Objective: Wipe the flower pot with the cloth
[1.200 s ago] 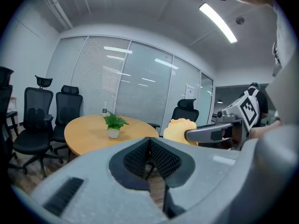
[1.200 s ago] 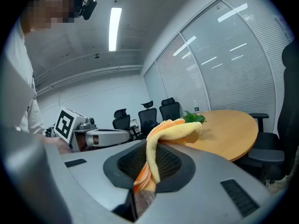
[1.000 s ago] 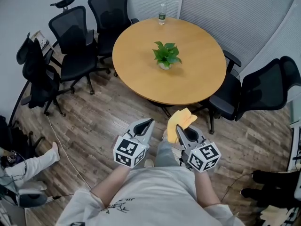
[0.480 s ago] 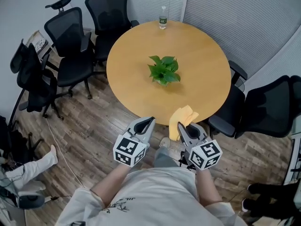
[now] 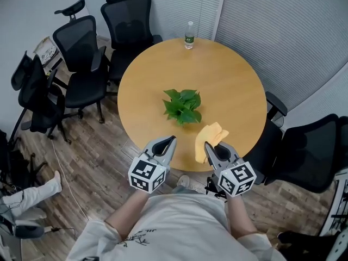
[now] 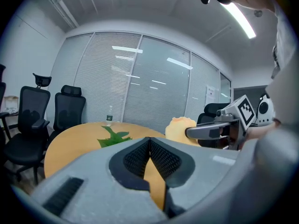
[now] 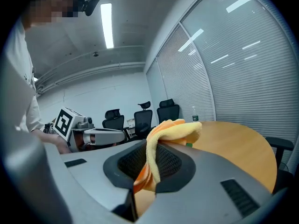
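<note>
A small potted green plant [image 5: 183, 105] stands near the middle of the round wooden table [image 5: 234, 86]; its pot is hidden under the leaves. My left gripper [image 5: 168, 140] is shut and empty, held over the table's near edge, short of the plant. My right gripper [image 5: 209, 144] is shut on a yellow cloth [image 5: 209, 137] that bunches up past its tips, just right of the plant. In the left gripper view the plant's leaves [image 6: 112, 137] lie ahead and the cloth [image 6: 179, 128] shows at the right. In the right gripper view the cloth [image 7: 172, 130] drapes over the jaws.
A water bottle [image 5: 188, 35] stands at the table's far edge. Black office chairs [image 5: 81, 53] crowd the left and back, with more chairs [image 5: 315, 151] at the right. Blinds and a glass wall close off the far side. Someone's leg [image 5: 32, 192] shows at the lower left.
Both grippers and I have moved forward to the table: the plant and table edge come closer, and the gripper tips now hang over the near rim. The cloth stays held.
</note>
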Motion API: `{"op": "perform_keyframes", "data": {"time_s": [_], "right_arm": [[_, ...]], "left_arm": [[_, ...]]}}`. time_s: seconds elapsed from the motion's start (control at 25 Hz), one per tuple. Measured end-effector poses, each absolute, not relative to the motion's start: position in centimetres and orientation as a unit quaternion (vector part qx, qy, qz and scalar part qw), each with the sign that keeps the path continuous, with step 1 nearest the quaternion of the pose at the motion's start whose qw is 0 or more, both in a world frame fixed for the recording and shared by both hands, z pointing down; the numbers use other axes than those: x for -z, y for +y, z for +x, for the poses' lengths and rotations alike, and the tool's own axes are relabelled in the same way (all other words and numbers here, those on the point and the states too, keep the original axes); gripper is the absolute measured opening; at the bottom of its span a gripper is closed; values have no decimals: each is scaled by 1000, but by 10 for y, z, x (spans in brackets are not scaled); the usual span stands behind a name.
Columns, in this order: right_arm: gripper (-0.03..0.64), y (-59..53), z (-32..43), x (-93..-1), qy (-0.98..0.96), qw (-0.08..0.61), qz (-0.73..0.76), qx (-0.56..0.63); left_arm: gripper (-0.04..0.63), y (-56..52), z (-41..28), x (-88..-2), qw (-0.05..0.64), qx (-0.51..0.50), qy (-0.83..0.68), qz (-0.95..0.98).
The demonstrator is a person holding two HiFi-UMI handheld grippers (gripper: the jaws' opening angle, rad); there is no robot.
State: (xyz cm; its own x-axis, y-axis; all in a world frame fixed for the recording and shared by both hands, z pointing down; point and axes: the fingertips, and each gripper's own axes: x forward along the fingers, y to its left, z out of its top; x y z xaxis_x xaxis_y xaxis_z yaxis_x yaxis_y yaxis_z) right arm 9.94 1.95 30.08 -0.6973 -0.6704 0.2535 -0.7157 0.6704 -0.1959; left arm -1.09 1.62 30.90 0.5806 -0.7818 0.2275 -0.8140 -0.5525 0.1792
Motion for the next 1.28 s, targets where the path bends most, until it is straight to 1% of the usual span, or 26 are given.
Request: {"op": "perform_keyframes", "data": {"time_s": [0.44, 0.76, 1.28], "right_arm": [[46, -27, 111, -304, -912, 76, 375, -150], [46, -38, 102, -310, -902, 78, 393, -159], [46, -76, 112, -335, -878, 116, 436, -160]], "left_arm": [[11, -22, -3, -311, 138, -62, -460, 875], [11, -38, -23, -319, 149, -69, -452, 877], [11, -79, -55, -346, 143, -102, -442, 880]]}}
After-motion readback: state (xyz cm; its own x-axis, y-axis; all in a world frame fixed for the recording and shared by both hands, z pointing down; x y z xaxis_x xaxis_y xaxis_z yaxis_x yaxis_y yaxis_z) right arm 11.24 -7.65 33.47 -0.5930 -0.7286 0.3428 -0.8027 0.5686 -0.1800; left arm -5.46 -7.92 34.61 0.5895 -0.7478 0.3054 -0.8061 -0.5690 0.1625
